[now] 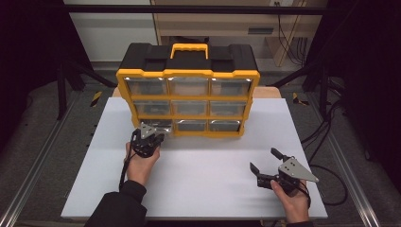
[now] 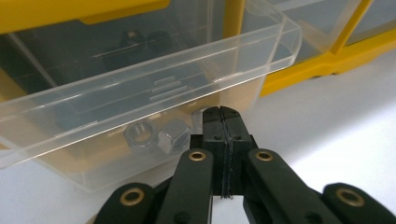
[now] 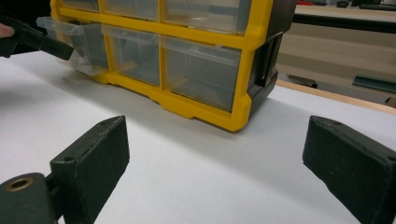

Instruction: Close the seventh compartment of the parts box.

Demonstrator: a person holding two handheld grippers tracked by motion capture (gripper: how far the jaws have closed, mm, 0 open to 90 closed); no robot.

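Drawers of clear plastic filled the yellow-and-black organiser cabinet (image 1: 187, 90) standing at the far side of the white surface (image 1: 203, 175). Its bottom-left clear plastic drawer (image 2: 140, 93) stood pulled partway out, two steel hex nuts (image 2: 154, 135) inside. The left hand-held gripper (image 2: 221, 114) was clenched, tips against the drawer's front. The right hand-held gripper (image 1: 265, 166) rested released, well apart.

No lettering, label, brand or number can be read on anything in these pictures.
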